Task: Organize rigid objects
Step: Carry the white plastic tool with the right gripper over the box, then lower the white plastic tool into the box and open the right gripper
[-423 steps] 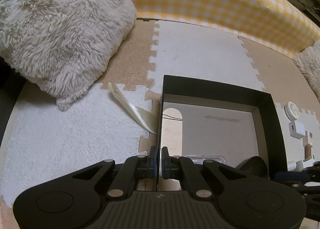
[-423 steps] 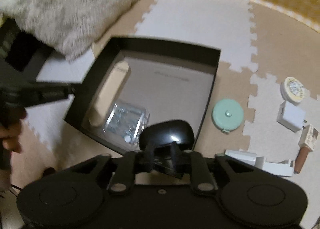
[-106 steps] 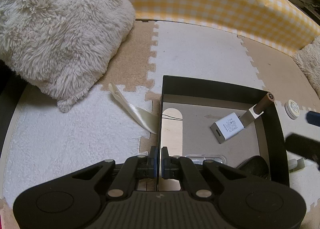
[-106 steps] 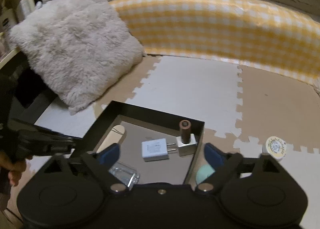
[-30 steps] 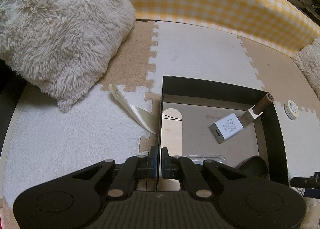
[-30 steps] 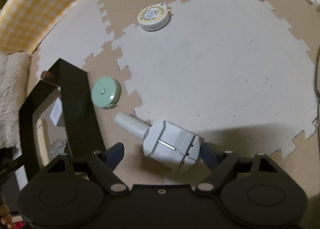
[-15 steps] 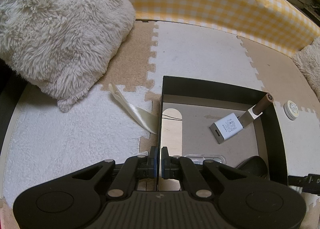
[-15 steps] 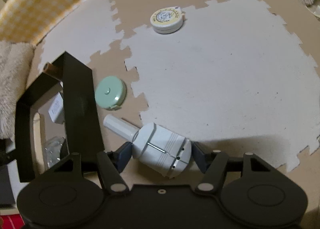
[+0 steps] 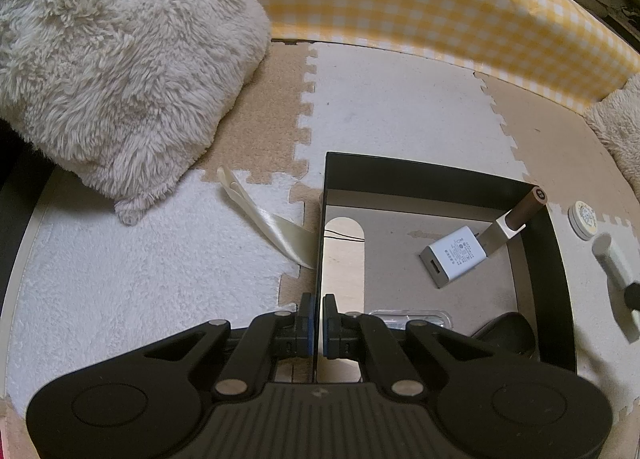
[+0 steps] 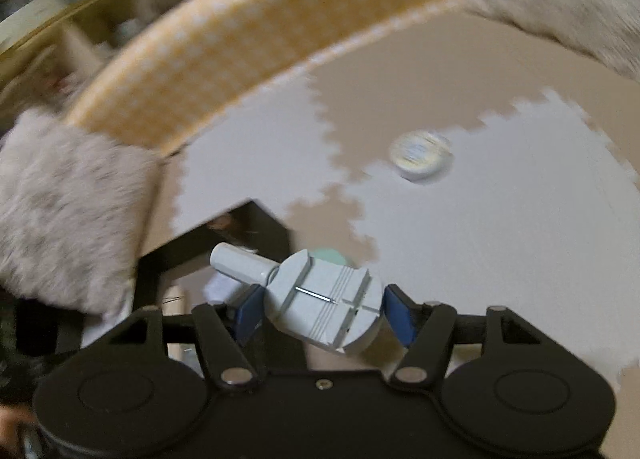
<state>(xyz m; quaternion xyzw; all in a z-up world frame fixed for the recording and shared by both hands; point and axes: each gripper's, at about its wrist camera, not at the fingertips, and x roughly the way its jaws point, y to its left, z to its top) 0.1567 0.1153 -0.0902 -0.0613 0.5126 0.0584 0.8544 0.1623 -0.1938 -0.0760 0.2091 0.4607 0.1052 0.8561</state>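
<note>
While my right hand-held gripper (image 10: 322, 313) clamps the grey round tool (image 10: 324, 305) by its disc-shaped body, blue pads pressed against both flanks, the tool's long axis runs from that body to its stubby cylindrical handle, which points up and to the left of my fingers, toward the black box (image 10: 262, 221). The right wrist view is blurred, yet it shows this grip plainly; just past the tool a mint-green disc (image 10: 330, 253) peeks out, and farther ahead to the right lies a round cream tape measure (image 10: 420, 155) on the floor mat (image 10: 500, 219).

Only the left wrist view shows the box's contents: a white charger (image 9: 454, 255) and a brown-capped tube (image 9: 524, 209) in the far right corner. My left hand-held gripper (image 9: 318, 313) is pinched together on the box's near left wall (image 9: 320, 219).
</note>
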